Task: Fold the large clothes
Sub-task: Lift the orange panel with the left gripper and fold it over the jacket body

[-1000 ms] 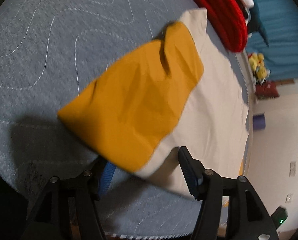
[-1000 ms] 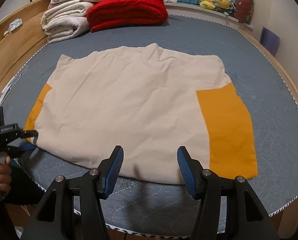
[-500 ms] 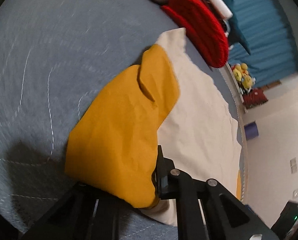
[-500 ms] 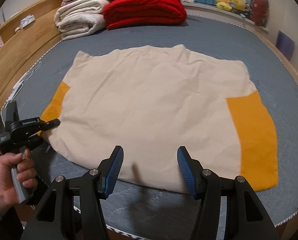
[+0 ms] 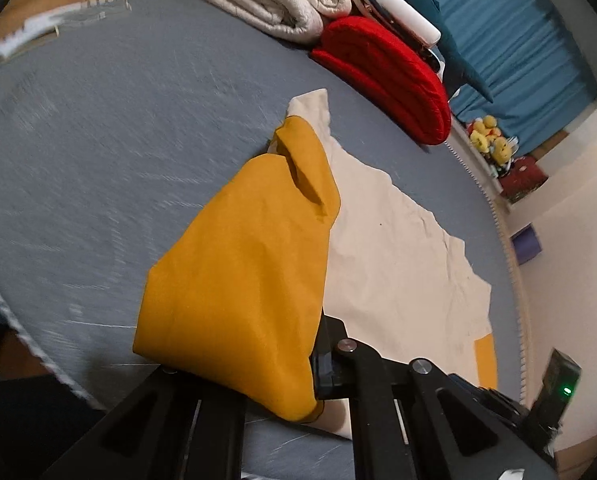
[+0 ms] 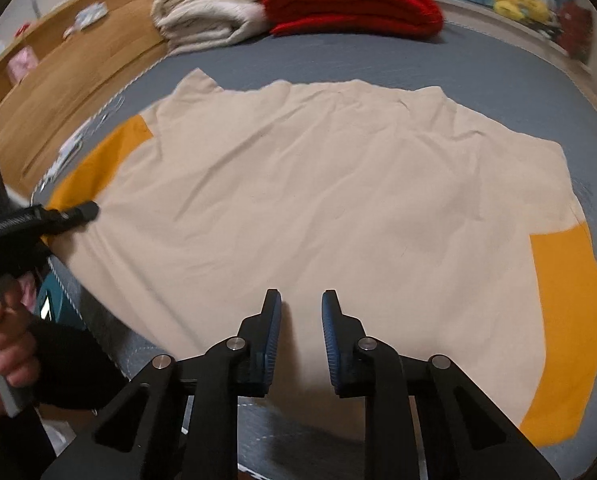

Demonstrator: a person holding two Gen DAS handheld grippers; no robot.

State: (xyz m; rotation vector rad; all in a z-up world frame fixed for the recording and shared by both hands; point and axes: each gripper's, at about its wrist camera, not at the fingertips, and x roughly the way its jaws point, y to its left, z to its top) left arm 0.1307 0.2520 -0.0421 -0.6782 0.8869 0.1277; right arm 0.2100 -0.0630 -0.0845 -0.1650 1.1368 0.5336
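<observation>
- The shirt [image 6: 330, 208] lies spread flat on the bed [image 6: 498, 64], cream body with orange sleeves; one orange sleeve [image 5: 250, 280] is lifted off the bed at the shirt's left edge.
- My left gripper [image 5: 314, 384] is clamped on that sleeve, cloth draped over its jaws so I can't see how deep the bite is. I judge a shallow pinch could slip as I carry the fold across the shirt.
- My right gripper [image 6: 301, 332] hovers just over the shirt's near hem, jaws partly apart, holding nothing. If it grabs only the top layer, the hem could bunch instead of folding cleanly.
- Left hand [image 6: 6, 336] sits low at the shirt's left corner, gripper pointing inward.
- The folded red blanket [image 6: 350, 0] and the folded white blanket [image 6: 210, 12] sit well beyond the shirt's collar.
</observation>
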